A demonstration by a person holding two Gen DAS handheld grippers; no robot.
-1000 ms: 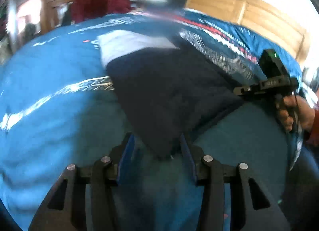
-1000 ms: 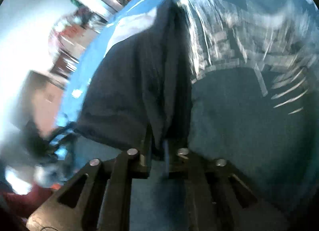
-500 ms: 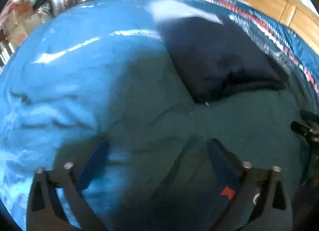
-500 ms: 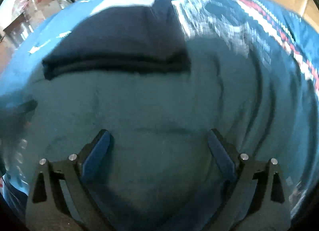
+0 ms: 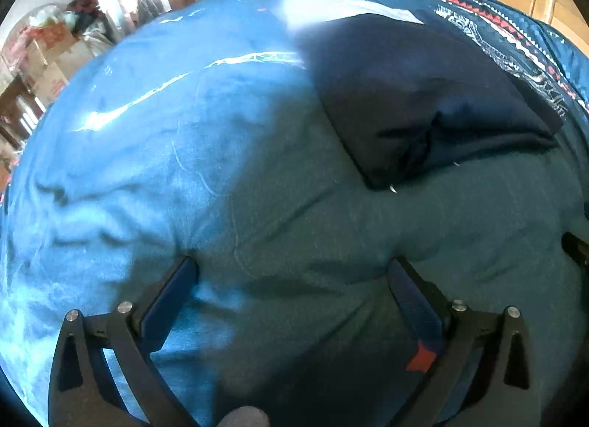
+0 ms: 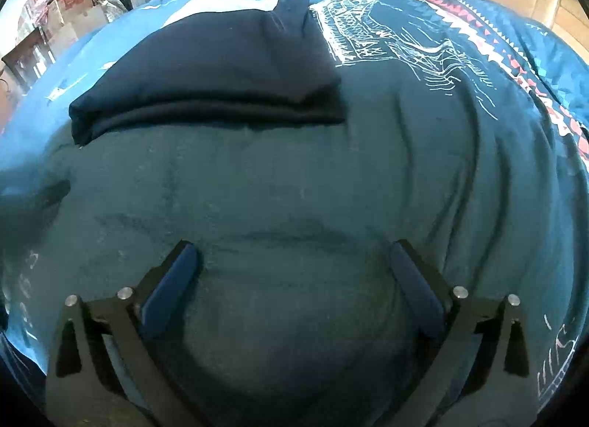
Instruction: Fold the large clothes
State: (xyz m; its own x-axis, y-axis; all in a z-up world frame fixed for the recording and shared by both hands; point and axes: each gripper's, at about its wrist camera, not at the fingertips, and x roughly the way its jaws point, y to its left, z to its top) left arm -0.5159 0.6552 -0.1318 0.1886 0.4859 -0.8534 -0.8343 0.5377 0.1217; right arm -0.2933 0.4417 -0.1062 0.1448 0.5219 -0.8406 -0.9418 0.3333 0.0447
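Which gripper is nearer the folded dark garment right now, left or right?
Neither clearly; both look about equally far. The left gripper is open over the blue bedcover, the folded dark garment ahead to its right. The right gripper, also open, faces it ahead, slightly left.

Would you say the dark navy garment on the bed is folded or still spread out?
Folded: the navy garment lies as a compact block with stacked layers along its near edge.

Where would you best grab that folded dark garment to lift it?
Probably at the garment's thick near edge, coming in low from the front along the blanket. The stacked layers face this way, so one finger can slide beneath and one above.
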